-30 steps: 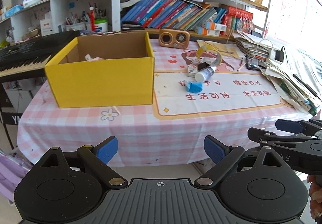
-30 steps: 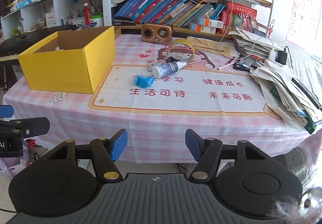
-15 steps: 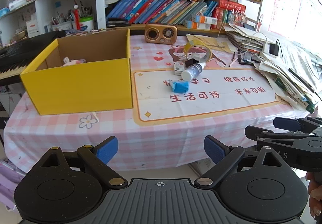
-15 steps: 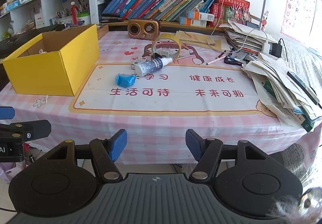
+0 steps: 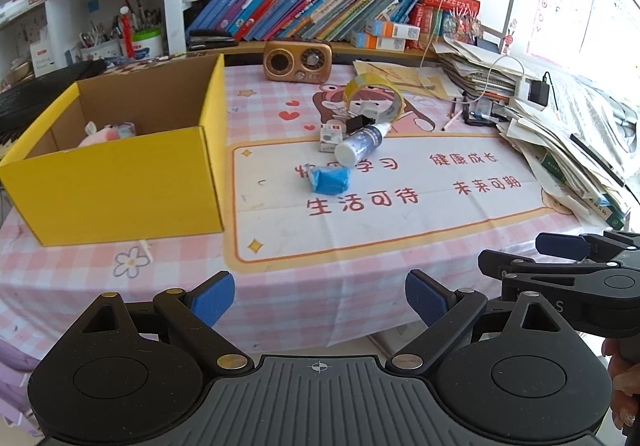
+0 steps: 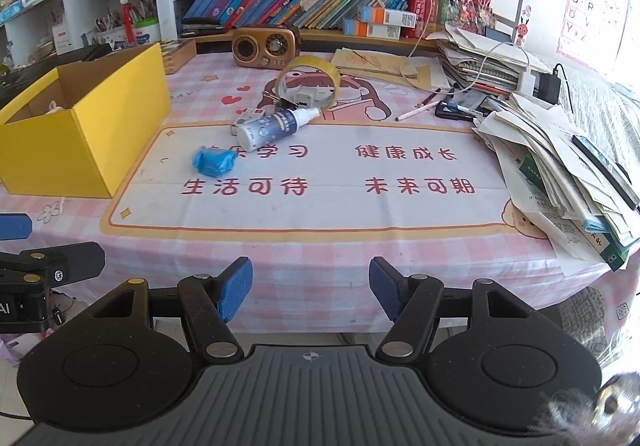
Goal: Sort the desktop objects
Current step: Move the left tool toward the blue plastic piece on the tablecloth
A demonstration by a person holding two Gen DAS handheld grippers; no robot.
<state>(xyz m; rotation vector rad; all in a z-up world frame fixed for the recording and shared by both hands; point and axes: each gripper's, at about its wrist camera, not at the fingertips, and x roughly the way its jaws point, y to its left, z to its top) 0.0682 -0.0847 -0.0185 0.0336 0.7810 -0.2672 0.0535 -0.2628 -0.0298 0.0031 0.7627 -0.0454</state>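
On the checked surface point(image 5: 280, 286), a yellow box point(image 5: 120, 181) is seen at the left, a blue packet point(image 5: 330, 179), spray bottle point(image 5: 360, 143) and tape roll point(image 5: 374, 97) lie mid-mat, while the left hand-held gripper point(image 5: 320, 300) and right hand-held gripper point(image 6: 310, 288) are held spread and empty before the near edge.
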